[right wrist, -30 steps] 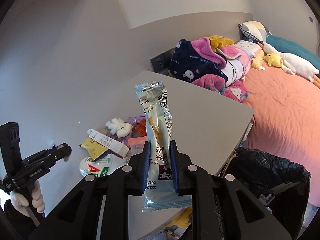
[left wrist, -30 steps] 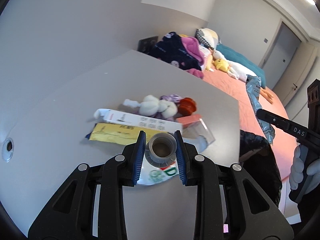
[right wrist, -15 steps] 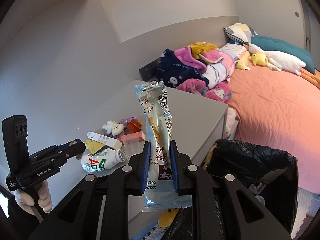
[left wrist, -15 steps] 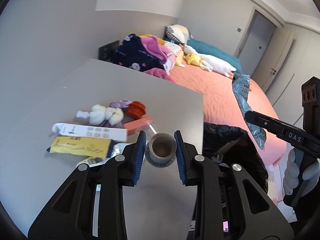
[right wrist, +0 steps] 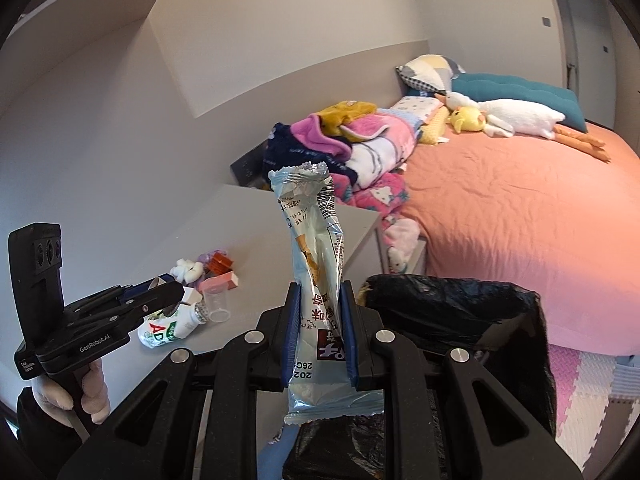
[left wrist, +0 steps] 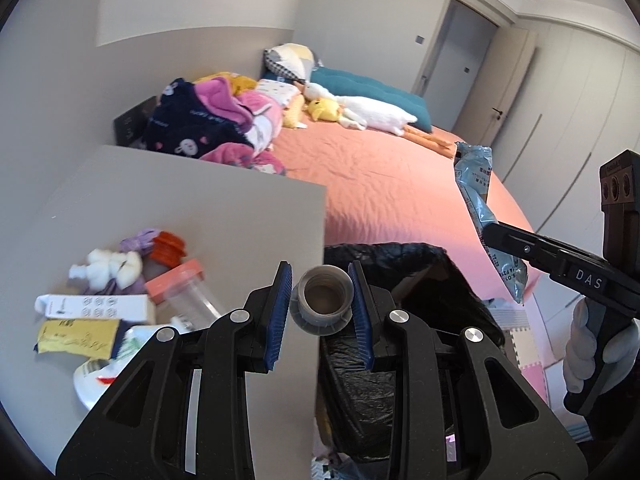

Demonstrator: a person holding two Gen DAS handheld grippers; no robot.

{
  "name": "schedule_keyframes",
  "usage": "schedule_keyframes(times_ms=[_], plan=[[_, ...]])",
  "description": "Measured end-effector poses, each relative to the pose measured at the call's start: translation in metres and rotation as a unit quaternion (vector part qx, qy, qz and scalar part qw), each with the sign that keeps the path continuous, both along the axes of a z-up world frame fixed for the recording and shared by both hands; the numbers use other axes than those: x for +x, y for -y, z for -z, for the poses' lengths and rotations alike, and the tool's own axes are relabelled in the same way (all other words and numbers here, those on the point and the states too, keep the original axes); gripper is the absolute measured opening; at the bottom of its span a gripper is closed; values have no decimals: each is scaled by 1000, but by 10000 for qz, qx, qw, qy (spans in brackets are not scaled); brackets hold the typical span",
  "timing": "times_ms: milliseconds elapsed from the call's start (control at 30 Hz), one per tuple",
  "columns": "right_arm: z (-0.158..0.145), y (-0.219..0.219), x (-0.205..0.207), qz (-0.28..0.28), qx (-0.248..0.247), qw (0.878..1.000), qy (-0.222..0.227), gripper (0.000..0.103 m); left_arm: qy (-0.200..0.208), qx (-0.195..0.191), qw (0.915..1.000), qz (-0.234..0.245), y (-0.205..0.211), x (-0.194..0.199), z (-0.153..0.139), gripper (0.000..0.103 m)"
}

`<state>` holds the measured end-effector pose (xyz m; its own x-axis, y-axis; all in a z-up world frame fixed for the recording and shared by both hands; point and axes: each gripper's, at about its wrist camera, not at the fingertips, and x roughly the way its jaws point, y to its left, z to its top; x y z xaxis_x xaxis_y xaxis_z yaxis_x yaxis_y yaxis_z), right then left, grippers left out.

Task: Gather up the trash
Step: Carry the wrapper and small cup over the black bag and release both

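My left gripper (left wrist: 321,304) is shut on a small grey bottle cap (left wrist: 322,305) and holds it over the table's right edge, beside the black-lined trash bin (left wrist: 404,264). My right gripper (right wrist: 318,334) is shut on a light blue snack wrapper (right wrist: 314,240) held upright, just left of the bin (right wrist: 460,312). The right gripper and the wrapper (left wrist: 478,204) also show in the left wrist view, above the bin's right side. The left gripper (right wrist: 160,294) shows at the left of the right wrist view.
On the grey table (left wrist: 224,216) lie a white box (left wrist: 96,306), a yellow packet (left wrist: 76,338), cotton wads (left wrist: 112,266), an orange lid (left wrist: 170,246), a clear cup (left wrist: 192,296) and a crushed white bottle (right wrist: 168,326). A bed with an orange sheet (right wrist: 520,216) lies beyond.
Both grippers have swung right, away from the trash pile toward the bin. The cap now hangs at the table edge and the wrapper is nearer the bin. Both grips are unchanged.
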<state>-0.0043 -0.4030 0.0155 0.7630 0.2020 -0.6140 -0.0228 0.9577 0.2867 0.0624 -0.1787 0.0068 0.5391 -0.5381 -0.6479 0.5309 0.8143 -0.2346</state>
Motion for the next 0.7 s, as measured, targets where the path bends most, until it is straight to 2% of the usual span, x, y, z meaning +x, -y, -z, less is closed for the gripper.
schedule_keyframes(times_ms=[333, 700], plan=[[-4, 39, -20, 574, -6, 9983, 65, 21, 9, -19, 9975, 706, 53, 3, -2, 29], [-3, 72, -45, 1072, 112, 9942, 52, 21, -93, -46, 9892, 1465, 106, -2, 2, 29]])
